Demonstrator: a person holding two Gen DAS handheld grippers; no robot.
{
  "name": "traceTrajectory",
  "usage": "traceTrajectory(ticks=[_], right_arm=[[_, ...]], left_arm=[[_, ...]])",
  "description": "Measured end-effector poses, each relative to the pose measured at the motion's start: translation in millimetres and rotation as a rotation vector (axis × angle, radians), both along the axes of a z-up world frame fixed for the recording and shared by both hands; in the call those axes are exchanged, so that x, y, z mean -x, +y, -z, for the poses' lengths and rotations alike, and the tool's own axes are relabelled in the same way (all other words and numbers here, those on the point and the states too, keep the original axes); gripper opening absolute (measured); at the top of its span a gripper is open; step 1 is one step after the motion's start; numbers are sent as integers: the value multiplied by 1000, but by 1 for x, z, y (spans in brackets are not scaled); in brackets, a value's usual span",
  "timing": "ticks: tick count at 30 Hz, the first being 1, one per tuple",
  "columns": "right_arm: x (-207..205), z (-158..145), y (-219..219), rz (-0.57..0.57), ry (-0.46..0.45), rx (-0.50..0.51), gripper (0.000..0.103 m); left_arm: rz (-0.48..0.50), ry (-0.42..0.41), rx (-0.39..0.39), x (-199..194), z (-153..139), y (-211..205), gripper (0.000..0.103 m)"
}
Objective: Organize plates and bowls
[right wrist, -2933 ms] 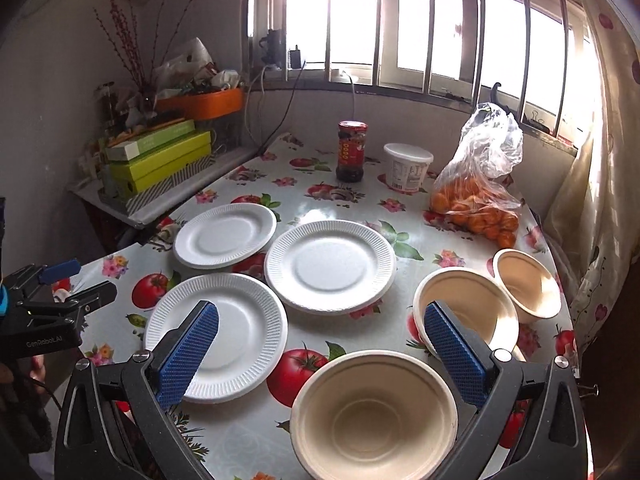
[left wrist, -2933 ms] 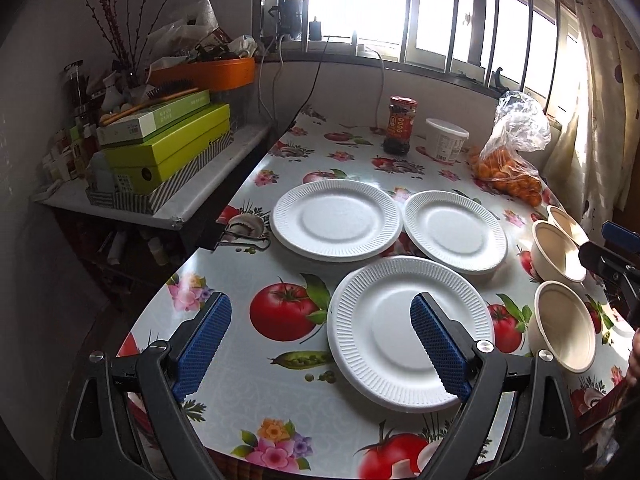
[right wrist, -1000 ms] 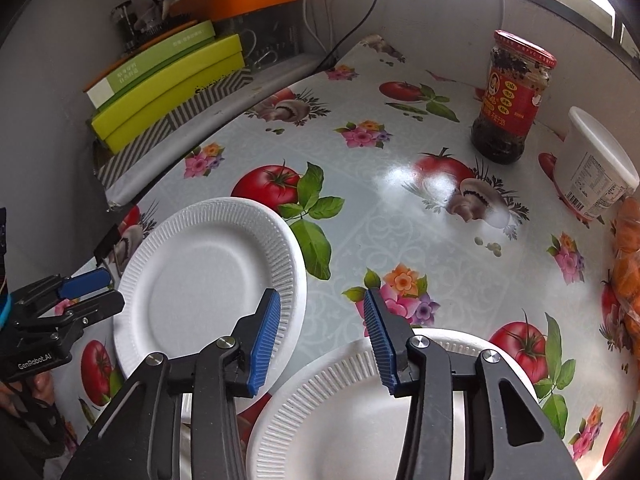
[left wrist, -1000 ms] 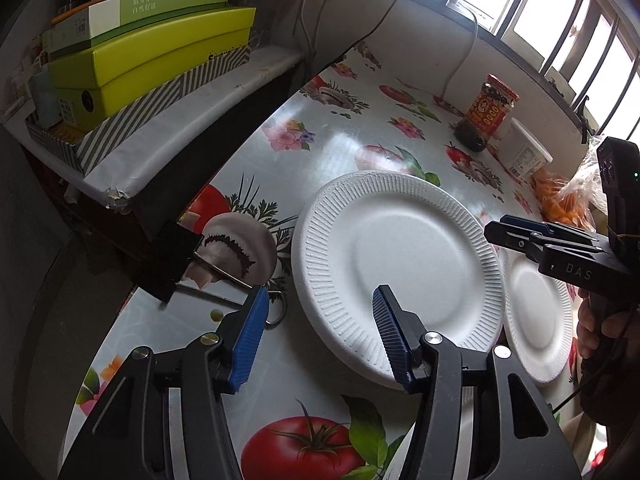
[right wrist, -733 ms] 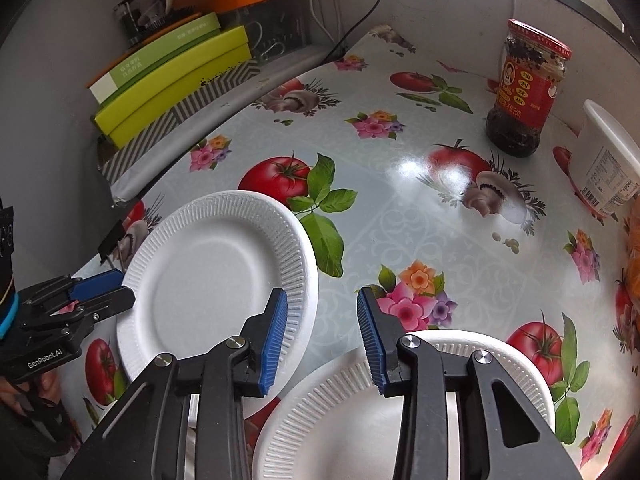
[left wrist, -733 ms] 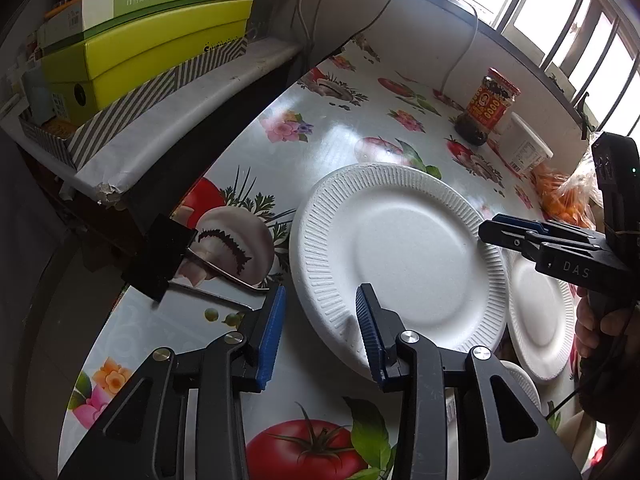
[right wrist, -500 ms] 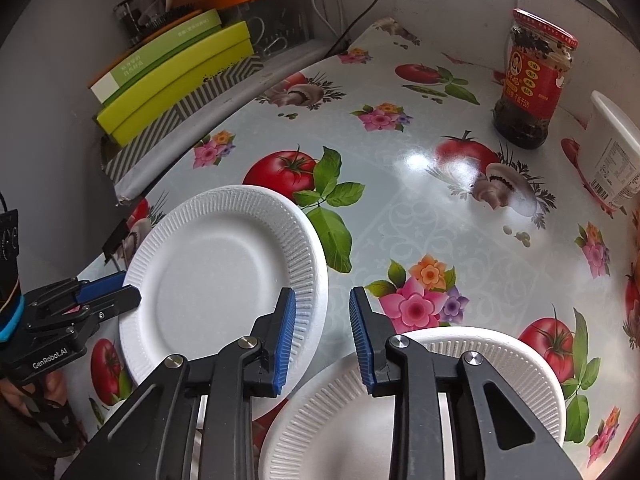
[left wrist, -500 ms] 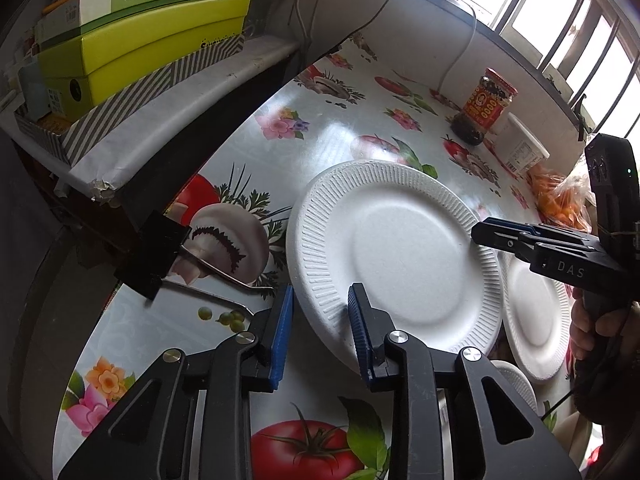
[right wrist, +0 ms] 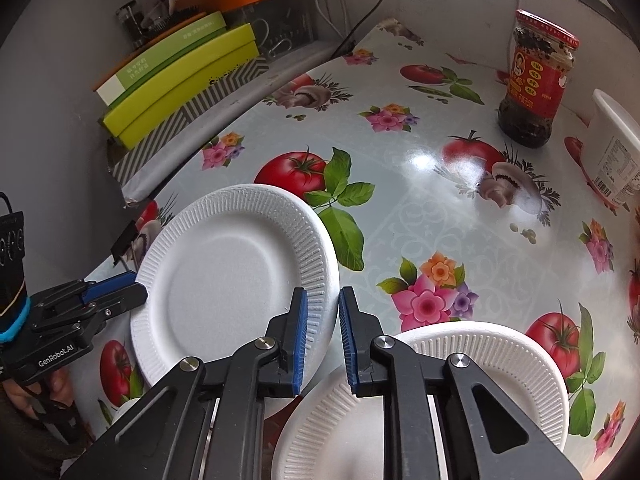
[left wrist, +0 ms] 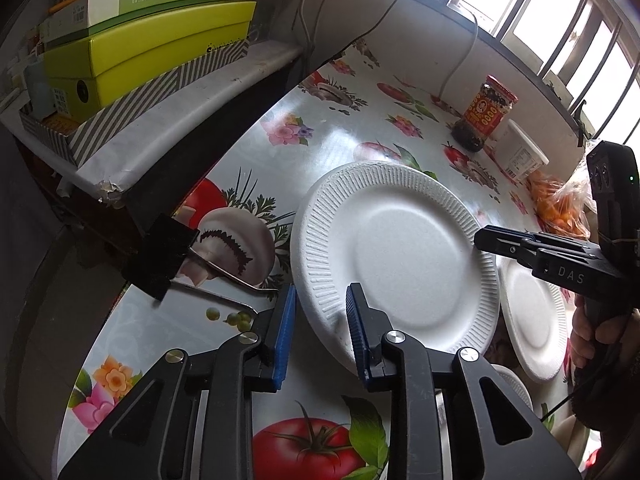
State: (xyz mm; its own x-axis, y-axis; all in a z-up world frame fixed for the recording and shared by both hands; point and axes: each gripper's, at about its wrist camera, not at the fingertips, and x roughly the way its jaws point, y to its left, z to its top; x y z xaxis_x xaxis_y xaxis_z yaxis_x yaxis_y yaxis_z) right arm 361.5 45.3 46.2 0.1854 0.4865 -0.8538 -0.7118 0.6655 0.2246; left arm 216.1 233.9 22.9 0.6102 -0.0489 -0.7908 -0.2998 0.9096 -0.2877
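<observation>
A white ribbed foam plate lies at the left of the fruit-print table. My left gripper is shut on its near left rim, which is dented under the right-hand pad. My right gripper is shut on the opposite rim of the same plate. Each wrist view shows the other gripper at the far side: the right gripper and the left gripper. A second white plate lies just to the right, also seen as the plate. No bowls are in view.
A red-labelled jar, a white tub and a bag of oranges stand at the back right. Stacked green boxes sit on a side shelf to the left. A black binder clip grips the table's edge.
Both grippers came in from high over the table to the far-left plate. Over the last second their jaws narrowed and closed on opposite rims of it.
</observation>
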Motion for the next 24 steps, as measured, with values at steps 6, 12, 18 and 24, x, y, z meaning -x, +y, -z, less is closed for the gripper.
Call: traceTrajectory(ticks=[6,12,18,24], right_arm=[[6,-8,-4,7,-3,-17,16],[15,-22,-7,2,-24,-25,16],[26,-37,-13,3,-36,-38,16],[38,-47,-22,6,-32,-45,16]], left_arm=[[1,-14,-8,7,-9,-1,27],[2,-35,-25,16,-21,-4,27],[8,-53,-34,24,-34,-7,27],[17,-63,-32,35,-45,-12,27]])
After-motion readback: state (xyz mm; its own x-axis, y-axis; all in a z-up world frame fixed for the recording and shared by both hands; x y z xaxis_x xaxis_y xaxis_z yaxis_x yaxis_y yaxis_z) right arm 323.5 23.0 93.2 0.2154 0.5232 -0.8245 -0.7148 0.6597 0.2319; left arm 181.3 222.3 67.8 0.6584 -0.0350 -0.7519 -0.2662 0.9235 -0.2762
